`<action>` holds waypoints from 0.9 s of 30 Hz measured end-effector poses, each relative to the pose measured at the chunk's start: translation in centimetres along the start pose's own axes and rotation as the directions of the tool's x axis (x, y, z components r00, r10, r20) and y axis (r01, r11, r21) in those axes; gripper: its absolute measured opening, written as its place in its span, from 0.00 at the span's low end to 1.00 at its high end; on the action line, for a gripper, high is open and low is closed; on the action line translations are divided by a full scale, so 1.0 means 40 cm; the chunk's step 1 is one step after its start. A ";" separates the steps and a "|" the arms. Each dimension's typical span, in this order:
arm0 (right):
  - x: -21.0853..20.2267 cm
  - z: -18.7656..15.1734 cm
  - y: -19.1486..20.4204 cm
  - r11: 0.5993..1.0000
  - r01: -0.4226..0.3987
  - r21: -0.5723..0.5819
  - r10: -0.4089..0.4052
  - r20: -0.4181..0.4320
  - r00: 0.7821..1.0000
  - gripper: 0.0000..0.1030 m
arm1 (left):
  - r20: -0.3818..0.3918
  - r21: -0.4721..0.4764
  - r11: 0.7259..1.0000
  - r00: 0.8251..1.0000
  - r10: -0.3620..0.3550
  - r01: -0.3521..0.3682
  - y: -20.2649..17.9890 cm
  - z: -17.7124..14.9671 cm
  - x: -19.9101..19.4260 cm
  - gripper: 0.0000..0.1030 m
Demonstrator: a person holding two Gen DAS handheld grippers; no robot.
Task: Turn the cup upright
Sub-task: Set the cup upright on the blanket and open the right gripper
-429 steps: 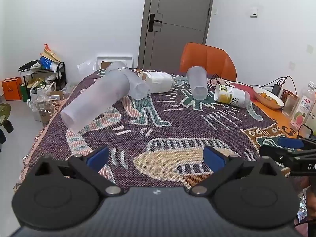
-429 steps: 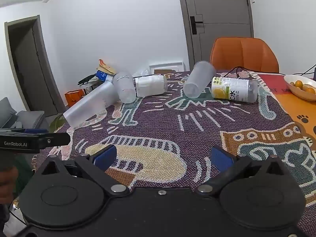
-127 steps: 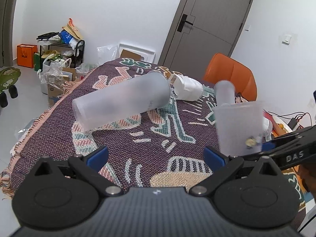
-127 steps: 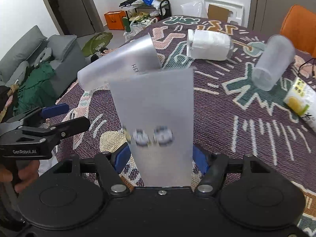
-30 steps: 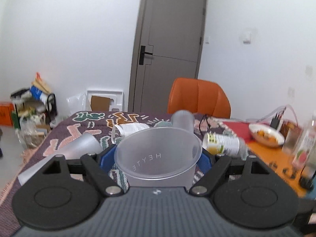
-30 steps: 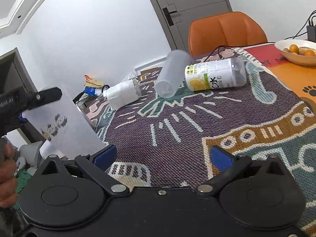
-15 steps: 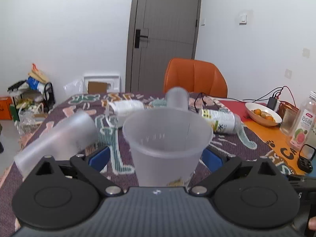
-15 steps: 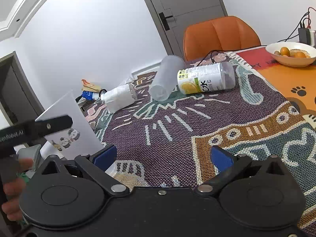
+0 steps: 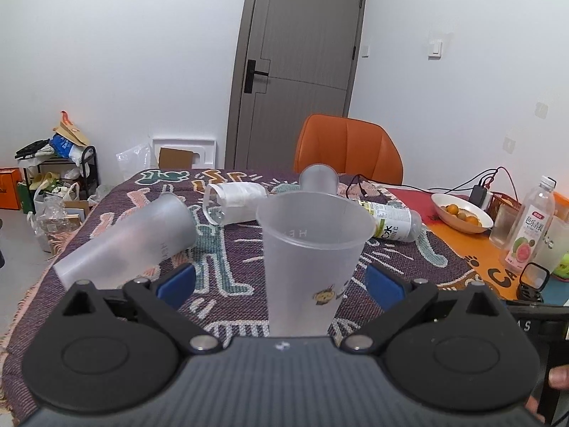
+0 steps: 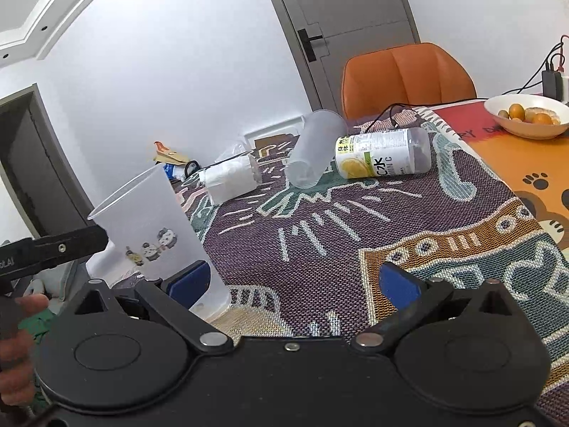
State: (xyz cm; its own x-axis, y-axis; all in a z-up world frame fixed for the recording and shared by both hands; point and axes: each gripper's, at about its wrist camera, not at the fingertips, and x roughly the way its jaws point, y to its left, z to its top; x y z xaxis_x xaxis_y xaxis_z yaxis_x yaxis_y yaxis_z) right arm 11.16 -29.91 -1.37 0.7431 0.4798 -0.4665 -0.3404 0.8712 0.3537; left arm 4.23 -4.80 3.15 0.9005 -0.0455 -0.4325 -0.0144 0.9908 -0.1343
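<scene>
A frosted plastic cup [image 9: 309,259] with small cartoon prints stands upright, mouth up, on the patterned tablecloth [image 9: 227,249], between the open fingers of my left gripper [image 9: 281,283]; the blue pads stand clear of its sides. It also shows in the right wrist view [image 10: 153,235] at the left, with the left gripper's finger beside it. My right gripper [image 10: 291,283] is open and empty over the cloth. A second frosted cup [image 9: 128,245] lies on its side at the left, and a third [image 10: 314,149] lies on its side at the back.
A jar wrapped in white paper [image 9: 234,201] and a clear drink bottle [image 10: 384,156] lie on their sides at the back. A bowl of oranges [image 10: 526,115], an upright bottle [image 9: 530,227], cables and an orange chair [image 9: 348,149] are to the right and behind.
The left gripper's fingers have opened away from the cup, which now stands on the cloth. The right gripper has stayed open and shifted slightly.
</scene>
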 end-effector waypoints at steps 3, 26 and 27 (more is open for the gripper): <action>-0.015 0.002 0.012 1.000 -0.001 -0.017 0.001 -0.001 1.000 1.00 | -0.003 -0.010 1.000 1.000 -0.003 0.003 0.013 -0.006 -0.018 0.98; -0.119 -0.018 0.110 0.984 -0.078 -0.160 0.066 -0.078 0.995 1.00 | -0.066 -0.005 1.000 0.998 0.016 -0.017 0.103 -0.069 -0.111 0.98; -0.120 -0.019 0.112 0.984 -0.079 -0.162 0.067 -0.079 0.995 1.00 | -0.071 -0.009 1.000 0.997 0.015 -0.016 0.106 -0.073 -0.111 0.98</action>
State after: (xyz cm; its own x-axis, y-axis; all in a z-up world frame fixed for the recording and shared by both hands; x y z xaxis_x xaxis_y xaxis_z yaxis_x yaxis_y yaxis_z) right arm 5.64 -28.24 1.84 0.6711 0.5435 -0.5043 -0.4869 0.8360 0.2530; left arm -1.09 -0.78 1.91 0.8671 -0.0390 -0.4966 -0.0328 0.9903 -0.1351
